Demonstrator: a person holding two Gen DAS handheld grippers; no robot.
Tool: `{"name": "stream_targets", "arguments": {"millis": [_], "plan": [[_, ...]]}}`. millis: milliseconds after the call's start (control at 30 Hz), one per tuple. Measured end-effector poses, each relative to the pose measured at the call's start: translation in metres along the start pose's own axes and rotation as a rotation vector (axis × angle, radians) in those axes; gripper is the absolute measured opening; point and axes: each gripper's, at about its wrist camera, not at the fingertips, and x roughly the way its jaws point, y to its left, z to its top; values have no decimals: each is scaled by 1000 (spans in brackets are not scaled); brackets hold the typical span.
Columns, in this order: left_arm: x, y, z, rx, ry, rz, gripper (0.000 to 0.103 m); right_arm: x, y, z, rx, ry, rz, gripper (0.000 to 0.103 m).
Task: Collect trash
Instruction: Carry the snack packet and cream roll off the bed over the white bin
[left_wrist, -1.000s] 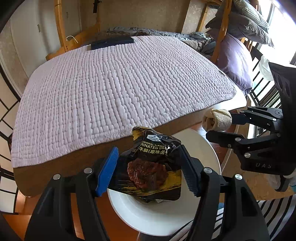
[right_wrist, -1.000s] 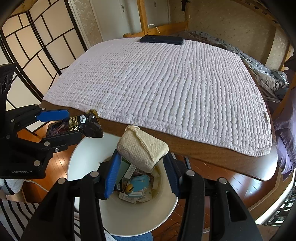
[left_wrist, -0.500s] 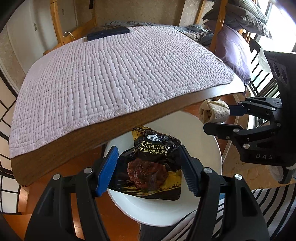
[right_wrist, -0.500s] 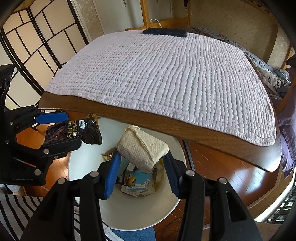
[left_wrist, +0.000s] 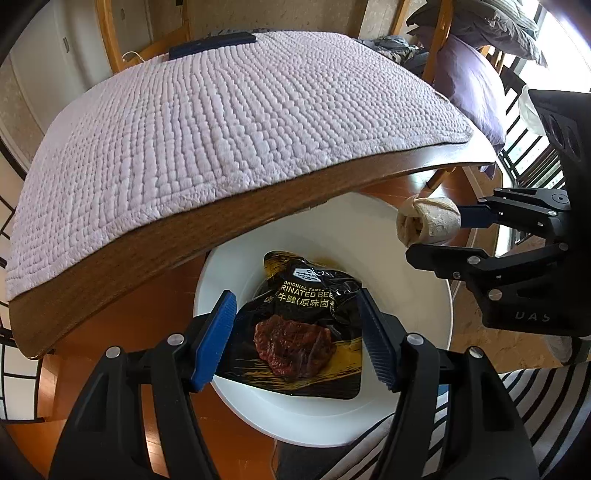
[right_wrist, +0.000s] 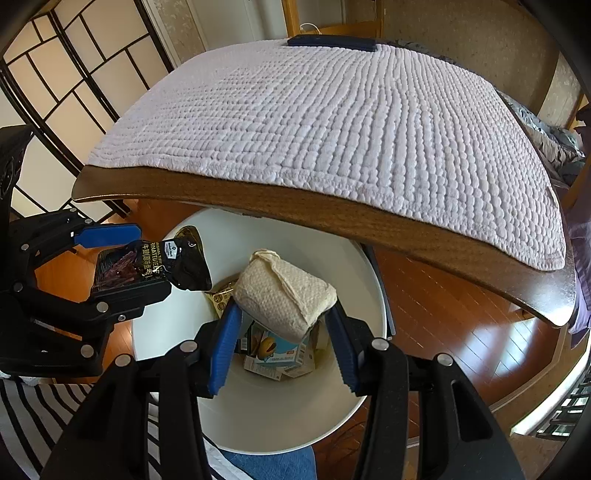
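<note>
My left gripper (left_wrist: 295, 336) is shut on a black marinated-beef snack packet (left_wrist: 303, 325) and holds it over the open white trash bin (left_wrist: 406, 398). My right gripper (right_wrist: 282, 341) is shut on a crumpled cream paper towel (right_wrist: 284, 295) and holds it over the same bin (right_wrist: 354, 417). Each gripper shows in the other view: the left gripper (right_wrist: 122, 258) with the packet (right_wrist: 162, 262) at the bin's left rim, the right gripper (left_wrist: 454, 236) with the towel (left_wrist: 428, 219) at the bin's far right rim. Several boxes and wrappers (right_wrist: 277, 354) lie in the bin's bottom.
A wooden table edge (left_wrist: 184, 236) with a pale quilted cover (left_wrist: 240, 122) overhangs the bin's far side. A dark flat object (left_wrist: 212, 43) lies at the table's far end. Orange wood floor (right_wrist: 461, 314) surrounds the bin. A paper screen (right_wrist: 66, 92) stands to the left.
Both grippers have dropped lower with their trash, from table height to below the table edge and closer over the bin. Both grips are unchanged.
</note>
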Motion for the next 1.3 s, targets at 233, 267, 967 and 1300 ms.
{"name": "stream_targets", "arguments": {"millis": [233,267,967,1300], "plan": [[11,2,-3,-3,24,4,67,11,1,-2,1,14,-2,47],[12,2,-3,-4,26,5,67,14,1,-2,2,17,-1,47],[45,2,-3,-14,85,29,67,52,3,-8,7,69,-6,47],[64,3,-4,-7,107,32,67,71,9,-18,8,87,-9,47]]}}
